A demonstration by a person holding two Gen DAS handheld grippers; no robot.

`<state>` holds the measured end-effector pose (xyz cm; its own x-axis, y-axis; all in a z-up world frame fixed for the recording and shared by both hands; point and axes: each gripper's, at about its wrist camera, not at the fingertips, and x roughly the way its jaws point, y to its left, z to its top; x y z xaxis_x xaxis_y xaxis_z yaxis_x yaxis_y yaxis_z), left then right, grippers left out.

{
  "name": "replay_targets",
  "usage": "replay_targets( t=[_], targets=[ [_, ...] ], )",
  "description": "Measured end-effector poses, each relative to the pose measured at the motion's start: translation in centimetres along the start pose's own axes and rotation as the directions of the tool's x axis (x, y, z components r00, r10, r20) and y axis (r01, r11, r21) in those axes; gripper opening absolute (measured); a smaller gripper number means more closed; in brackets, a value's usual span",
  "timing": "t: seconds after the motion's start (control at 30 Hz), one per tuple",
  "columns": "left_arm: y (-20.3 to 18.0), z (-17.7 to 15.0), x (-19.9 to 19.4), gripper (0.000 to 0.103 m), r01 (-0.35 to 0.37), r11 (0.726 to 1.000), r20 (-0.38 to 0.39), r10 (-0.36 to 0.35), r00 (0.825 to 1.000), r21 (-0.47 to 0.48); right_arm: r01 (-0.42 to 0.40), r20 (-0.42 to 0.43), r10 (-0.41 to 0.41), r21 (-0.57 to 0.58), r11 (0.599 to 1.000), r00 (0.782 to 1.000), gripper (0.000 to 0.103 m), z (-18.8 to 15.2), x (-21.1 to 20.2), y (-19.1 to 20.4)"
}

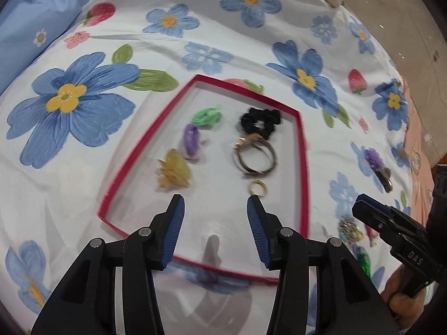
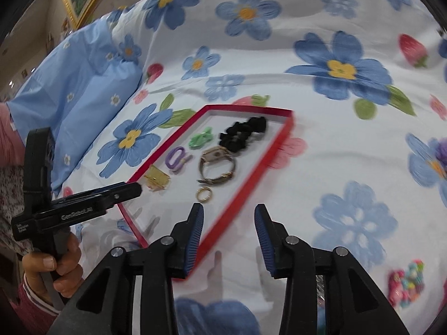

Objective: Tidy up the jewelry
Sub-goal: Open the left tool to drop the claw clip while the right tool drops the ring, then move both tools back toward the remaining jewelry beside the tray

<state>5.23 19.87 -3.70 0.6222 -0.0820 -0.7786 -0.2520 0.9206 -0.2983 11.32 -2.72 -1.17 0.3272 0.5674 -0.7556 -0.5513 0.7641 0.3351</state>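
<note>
A red-rimmed white tray (image 1: 304, 150) (image 2: 287, 128) lies on a floral bedsheet. In it are a black scrunchie (image 1: 261, 118) (image 2: 243, 132), a green hair tie (image 1: 208, 114) (image 2: 200, 139), a purple hair tie (image 1: 191, 139) (image 2: 176, 157), a yellow clip (image 1: 174, 173) (image 2: 157, 180), a watch (image 1: 255, 155) (image 2: 216, 166) and a gold ring (image 1: 257, 187) (image 2: 204, 194). My left gripper (image 1: 215, 209) is open and empty above the tray's near end, its right fingertip close to the ring. My right gripper (image 2: 228, 217) is open and empty over the tray's right rim.
On the sheet right of the tray lie a purple flower clip (image 1: 377, 167), a glittery piece (image 1: 347, 224) and a green piece (image 1: 363, 259). A pink beaded piece (image 2: 405, 284) lies at the lower right. A blue pillow (image 2: 83, 106) sits to the left.
</note>
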Motion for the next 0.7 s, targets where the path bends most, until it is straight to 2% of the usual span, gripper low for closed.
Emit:
replay_targets(
  t=[0.4,0.7],
  targets=[
    [-6.2,-2.1,-0.9,0.045,0.074,0.992,-0.016,-0.072,0.997,0.099,0.073,0.065,-0.081,0.126,0.989,0.995,0.041,-4.0,-5.9,-5.7],
    [-10.5,-3.7,-0.5,0.045,0.119,0.975,-0.049,-0.112,0.993,0.188,0.145,0.09,-0.168,0.219,0.965,0.982,0.041,-6.9,-9.5,-10.0]
  ],
)
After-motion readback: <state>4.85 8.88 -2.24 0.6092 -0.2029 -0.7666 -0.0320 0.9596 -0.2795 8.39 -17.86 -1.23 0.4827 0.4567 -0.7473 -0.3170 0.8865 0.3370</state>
